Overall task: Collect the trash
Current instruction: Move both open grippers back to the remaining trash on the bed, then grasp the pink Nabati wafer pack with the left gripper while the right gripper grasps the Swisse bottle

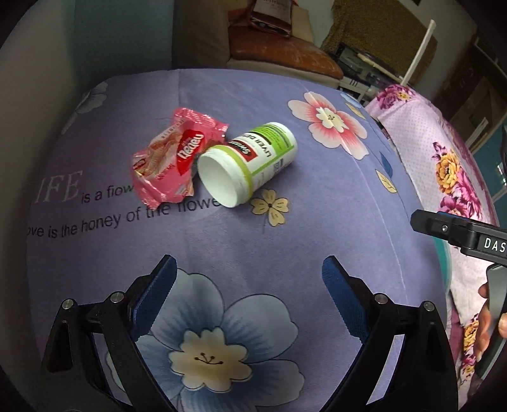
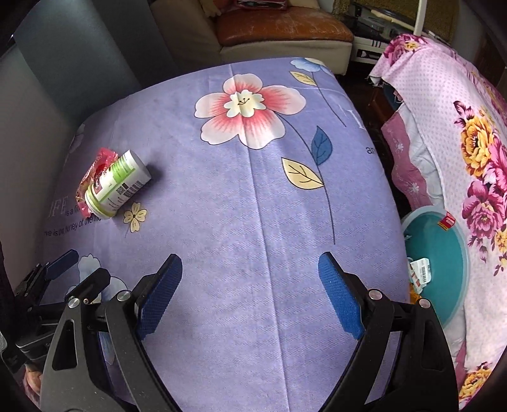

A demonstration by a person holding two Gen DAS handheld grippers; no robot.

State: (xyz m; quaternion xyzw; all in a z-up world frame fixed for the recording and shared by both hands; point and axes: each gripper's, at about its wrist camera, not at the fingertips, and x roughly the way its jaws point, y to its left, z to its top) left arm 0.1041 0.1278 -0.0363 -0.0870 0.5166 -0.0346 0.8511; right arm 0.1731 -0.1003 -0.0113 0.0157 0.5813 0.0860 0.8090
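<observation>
A crumpled pink snack wrapper [image 1: 171, 158] lies on the purple flowered cloth [image 1: 285, 228], touching a white pill bottle [image 1: 250, 161] that lies on its side with its open mouth toward me. Both also show far left in the right wrist view, the wrapper [image 2: 95, 171] behind the bottle [image 2: 118, 183]. My left gripper [image 1: 250, 275] is open and empty, hovering short of them. My right gripper [image 2: 250, 272] is open and empty over bare cloth. A teal bin [image 2: 443, 253] holding some scraps stands to the right, below the table edge.
A pink flowered cloth [image 2: 459, 142] covers furniture to the right. A brown cushioned sofa [image 2: 279, 25] stands beyond the table's far edge. A grey wall [image 2: 31, 111] is on the left. The left gripper [image 2: 60, 263] shows in the right view's lower left.
</observation>
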